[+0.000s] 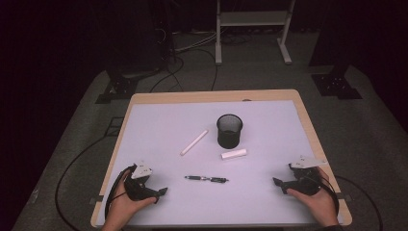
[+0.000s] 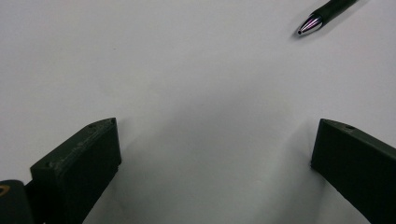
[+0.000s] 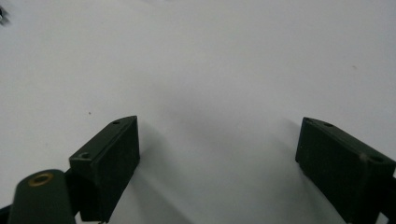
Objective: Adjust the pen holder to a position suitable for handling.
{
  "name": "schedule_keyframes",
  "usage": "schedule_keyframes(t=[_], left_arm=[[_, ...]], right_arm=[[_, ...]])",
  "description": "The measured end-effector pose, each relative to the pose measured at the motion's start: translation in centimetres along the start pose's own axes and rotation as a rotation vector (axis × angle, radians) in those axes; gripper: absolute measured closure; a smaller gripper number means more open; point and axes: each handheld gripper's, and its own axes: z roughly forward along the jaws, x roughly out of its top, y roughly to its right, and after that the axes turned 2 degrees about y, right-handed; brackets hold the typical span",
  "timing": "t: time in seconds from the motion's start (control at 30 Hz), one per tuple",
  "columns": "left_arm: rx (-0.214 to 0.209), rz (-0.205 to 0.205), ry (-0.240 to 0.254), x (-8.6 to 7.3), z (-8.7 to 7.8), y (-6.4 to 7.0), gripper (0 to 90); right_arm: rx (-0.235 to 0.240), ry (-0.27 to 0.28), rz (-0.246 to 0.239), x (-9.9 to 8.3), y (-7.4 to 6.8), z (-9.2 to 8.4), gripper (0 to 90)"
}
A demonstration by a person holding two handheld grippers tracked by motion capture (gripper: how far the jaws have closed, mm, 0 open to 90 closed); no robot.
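Observation:
A black pen (image 1: 206, 179) lies flat on the white mat (image 1: 269, 192) between my two hands; its silver tip (image 2: 309, 24) shows at the top right of the left gripper view. My left gripper (image 1: 162, 192) rests at the near left of the mat, pointing right toward the pen, jaws wide apart with only bare mat (image 2: 210, 140) between them. At the near right my right gripper (image 1: 276, 182) points left, also open and holding nothing (image 3: 217, 140). A black mesh cup (image 1: 229, 130) stands upright mid-table. Beside it lie a long white stick (image 1: 194, 142) and a short white stick (image 1: 234, 154).
The mat covers a wooden table (image 1: 302, 103). On the dark floor behind it are cables (image 1: 178, 67), a black stand base (image 1: 120, 86) and a white frame (image 1: 252, 29). Another black base (image 1: 337, 84) sits at the far right.

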Motion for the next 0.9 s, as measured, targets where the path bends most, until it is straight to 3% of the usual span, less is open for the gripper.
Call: schedule_keyframes(t=[0.27,0.57,0.9], left_arm=[[0.0,-0.001,0.0,0.0,0.0,0.0,0.4],[0.0,0.0,0.0,0.0,0.0,0.0,0.4],[0.0,-0.001,0.001,0.0,0.0,0.0,0.4]], right_arm=[[-0.005,0.004,0.003,0.0,0.0,-0.1,14.7],[-0.017,0.014,0.023,0.2,0.0,-0.3,27.7],[-0.001,0.038,0.064,1.1,0.1,-0.7,32.0]])
